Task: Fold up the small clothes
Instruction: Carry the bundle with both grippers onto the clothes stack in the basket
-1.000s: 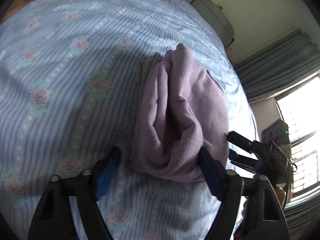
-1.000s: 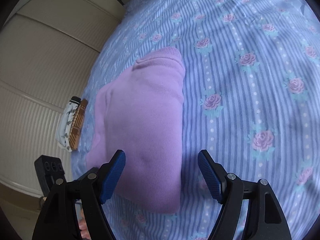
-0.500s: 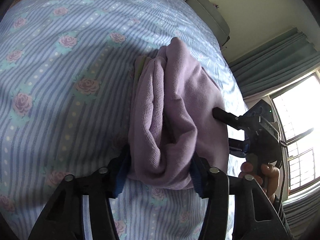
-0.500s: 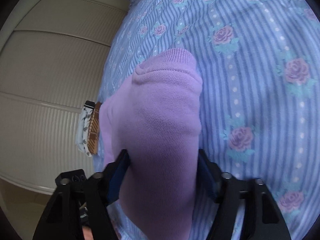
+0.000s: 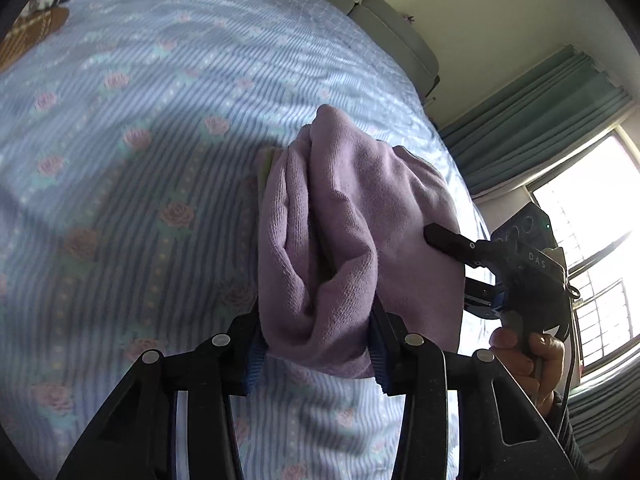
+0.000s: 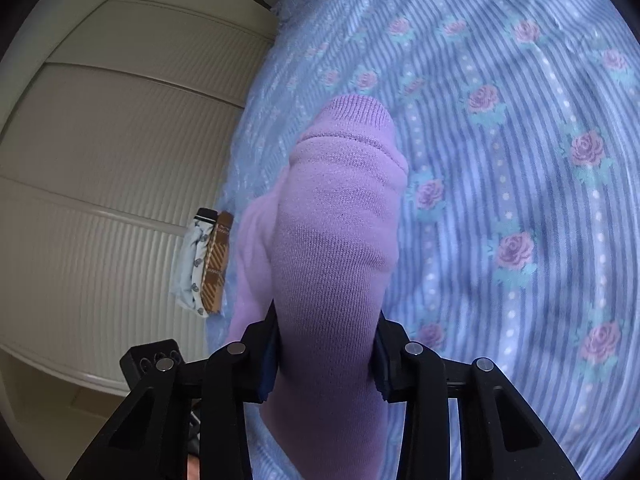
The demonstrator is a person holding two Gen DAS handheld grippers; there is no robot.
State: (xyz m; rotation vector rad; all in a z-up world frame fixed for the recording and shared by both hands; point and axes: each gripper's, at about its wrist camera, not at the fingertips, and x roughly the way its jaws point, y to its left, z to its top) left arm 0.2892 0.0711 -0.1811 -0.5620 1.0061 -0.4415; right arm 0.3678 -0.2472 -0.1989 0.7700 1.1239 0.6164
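A folded lilac knit garment [image 5: 352,232] is held above the blue striped rose-print bedsheet [image 5: 120,168]. My left gripper [image 5: 316,344] is shut on its bunched near end, with several folds squeezed between the blue pads. My right gripper [image 6: 326,354] is shut on the other side of the same garment [image 6: 336,232], whose ribbed hem points away from the camera. In the left wrist view the right gripper [image 5: 472,268] shows at the garment's right side, held by a hand.
Small folded clothes, one pale and one brown checked [image 6: 208,264], lie at the bed's left edge; they also show in the left wrist view [image 5: 28,28]. A white panelled wardrobe [image 6: 100,160] stands beyond. A headboard [image 5: 392,28], green curtains [image 5: 540,108] and a bright window [image 5: 592,240] lie to the right.
Both grippers went from open around the garment to shut on it. The garment has risen off the sheet and is bunched narrower between the jaws.
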